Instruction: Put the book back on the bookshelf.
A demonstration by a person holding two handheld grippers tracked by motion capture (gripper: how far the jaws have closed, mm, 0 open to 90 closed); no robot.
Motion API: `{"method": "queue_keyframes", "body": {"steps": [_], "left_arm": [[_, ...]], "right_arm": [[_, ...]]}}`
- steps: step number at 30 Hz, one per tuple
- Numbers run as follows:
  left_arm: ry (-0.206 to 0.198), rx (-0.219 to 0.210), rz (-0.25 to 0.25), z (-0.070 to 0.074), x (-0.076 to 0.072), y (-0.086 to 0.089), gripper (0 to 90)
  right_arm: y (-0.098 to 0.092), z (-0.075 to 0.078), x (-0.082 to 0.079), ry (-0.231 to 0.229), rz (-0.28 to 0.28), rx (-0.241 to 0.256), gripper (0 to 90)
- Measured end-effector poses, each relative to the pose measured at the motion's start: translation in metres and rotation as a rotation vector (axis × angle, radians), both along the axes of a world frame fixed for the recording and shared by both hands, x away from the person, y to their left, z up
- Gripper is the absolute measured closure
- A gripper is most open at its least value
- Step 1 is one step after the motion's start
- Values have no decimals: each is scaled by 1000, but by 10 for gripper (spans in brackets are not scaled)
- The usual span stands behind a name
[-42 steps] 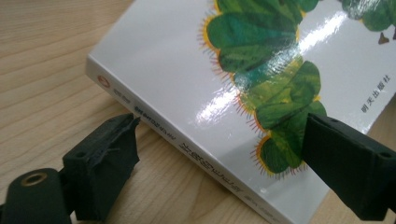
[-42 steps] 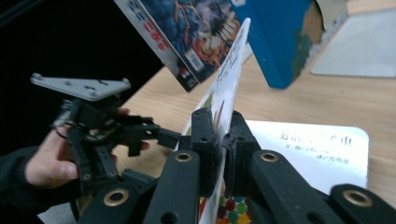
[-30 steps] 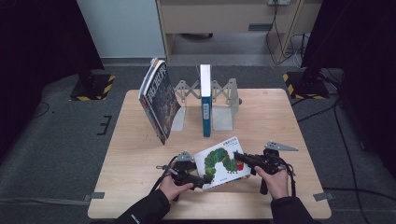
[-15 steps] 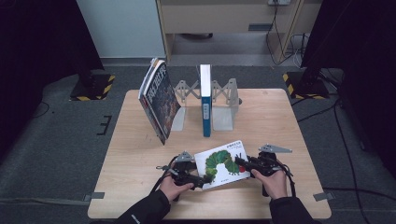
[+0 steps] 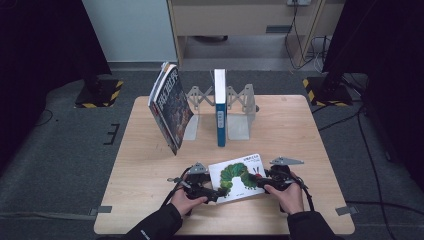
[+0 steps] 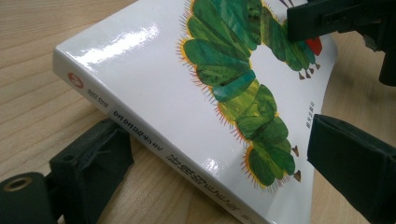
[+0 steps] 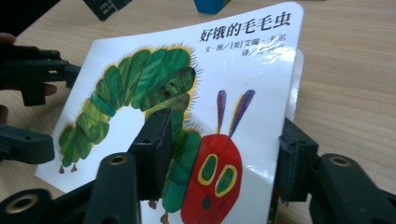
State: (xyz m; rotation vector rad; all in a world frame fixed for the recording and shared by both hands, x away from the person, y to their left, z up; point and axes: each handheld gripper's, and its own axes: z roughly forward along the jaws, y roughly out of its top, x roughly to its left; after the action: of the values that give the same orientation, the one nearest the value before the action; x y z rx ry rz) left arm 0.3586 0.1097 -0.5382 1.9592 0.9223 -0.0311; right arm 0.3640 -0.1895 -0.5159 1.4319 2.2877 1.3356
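On a pale wooden table (image 5: 150,200) in a dim room, the caterpillar book (image 5: 237,176) lies at the near edge, well in front of the metal book rack (image 5: 240,107), not yet shelved. The left gripper (image 5: 212,194) and right gripper (image 5: 260,184) straddle its opposite edges, jaws spread. Whether any pad presses the cover is hard to judge, and the book's underside is hidden.

Two books (image 5: 219,107) (one leaning) in bookends (image 5: 241,112)
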Motion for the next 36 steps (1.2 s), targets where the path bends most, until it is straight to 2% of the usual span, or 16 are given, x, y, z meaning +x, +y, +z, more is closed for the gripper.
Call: {"method": "queue_keyframes", "body": {"steps": [7, 13, 17, 24, 28, 33, 36], "left_arm": [[6, -11, 6, 0, 1, 2, 56], [15, -31, 11, -1, 1, 4, 56], [6, -19, 30, -1, 1, 4, 96], [14, -35, 57, -1, 2, 7, 148], [3, -15, 61, -1, 1, 7, 192], [0, -10, 66, -1, 1, 8, 220], [-1, -7, 71, -1, 1, 9, 245]], "right_arm": [[2, -1, 0, -5, 6, 12, 452], [11, -1, -2, 2, 40, 54, 451], [11, -2, -1, 18, 38, 73, 414], [11, 0, -1, 10, 57, 40, 389], [7, 2, 0, 6, 42, 44, 392], [5, 3, 1, -16, 34, 11, 390], [3, 4, 1, -17, 10, -11, 387]]}}
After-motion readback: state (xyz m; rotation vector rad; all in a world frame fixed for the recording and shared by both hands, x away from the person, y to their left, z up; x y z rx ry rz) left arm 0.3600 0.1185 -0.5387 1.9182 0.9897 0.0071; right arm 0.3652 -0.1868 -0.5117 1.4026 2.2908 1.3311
